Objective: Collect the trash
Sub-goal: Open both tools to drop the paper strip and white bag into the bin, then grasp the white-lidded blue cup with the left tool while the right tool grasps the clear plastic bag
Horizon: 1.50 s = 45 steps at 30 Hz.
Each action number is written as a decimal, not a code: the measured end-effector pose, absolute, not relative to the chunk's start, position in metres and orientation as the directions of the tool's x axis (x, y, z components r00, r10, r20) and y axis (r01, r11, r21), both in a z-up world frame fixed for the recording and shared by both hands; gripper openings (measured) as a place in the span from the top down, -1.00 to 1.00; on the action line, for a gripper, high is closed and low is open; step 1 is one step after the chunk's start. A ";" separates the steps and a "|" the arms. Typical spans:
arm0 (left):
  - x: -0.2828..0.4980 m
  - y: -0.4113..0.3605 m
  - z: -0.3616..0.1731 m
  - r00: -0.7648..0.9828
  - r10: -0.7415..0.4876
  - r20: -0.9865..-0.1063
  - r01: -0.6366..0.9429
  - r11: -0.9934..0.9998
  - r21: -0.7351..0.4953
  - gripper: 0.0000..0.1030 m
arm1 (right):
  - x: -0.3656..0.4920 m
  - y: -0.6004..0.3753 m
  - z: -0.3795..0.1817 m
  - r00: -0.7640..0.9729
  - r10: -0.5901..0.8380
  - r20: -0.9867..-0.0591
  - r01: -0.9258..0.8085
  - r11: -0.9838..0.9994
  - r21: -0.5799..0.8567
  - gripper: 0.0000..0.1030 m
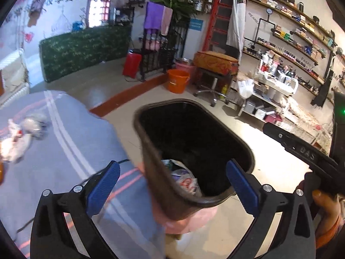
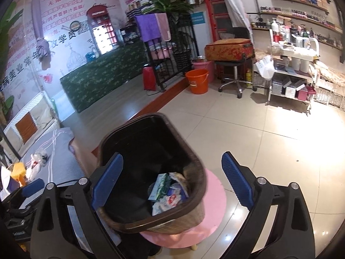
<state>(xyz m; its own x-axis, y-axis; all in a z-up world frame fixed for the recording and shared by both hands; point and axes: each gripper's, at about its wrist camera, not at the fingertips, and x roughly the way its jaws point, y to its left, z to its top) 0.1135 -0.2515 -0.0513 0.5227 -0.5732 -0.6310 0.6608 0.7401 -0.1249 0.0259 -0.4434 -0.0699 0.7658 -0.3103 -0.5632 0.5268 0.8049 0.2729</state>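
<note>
Grey striped cloth (image 1: 64,151) covers a bed or table at the left in both views, the largest surface close by. Tiled floor (image 2: 269,140) to the right of it.

Brown waste bin (image 2: 151,226) stands on a pink round stool (image 2: 215,194), just beside the cloth's edge. Bin is open-topped with a dark inside. In the left wrist view its near rim looks bent and smeared by blur.

Left gripper (image 1: 172,183): jaws spread wide, nothing between the pads; the bin's near rim lies in the gap but neither pad touches it. Right gripper (image 2: 172,181): jaws likewise wide apart, empty, held over the bin's mouth; left pad overlaps the bin's rim in view, contact cannot be told.

A hand (image 1: 323,200) on the right tool's handle shows at the right edge of the left wrist view.

Trash in the bin (image 2: 170,194): crumpled wrappers and paper, white, green and red, piled at the bottom near the close wall.

More loose trash (image 2: 36,161) on the cloth, well apart from the bin: crumpled white and clear plastic, beside a yellow block (image 2: 18,172)
</note>
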 end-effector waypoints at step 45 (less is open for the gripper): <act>0.242 0.032 -0.064 0.733 -0.023 -0.680 0.055 0.998 0.025 -0.66 | 0.156 -0.195 -0.046 0.763 0.194 -0.617 -0.155 0.981 0.117 -0.78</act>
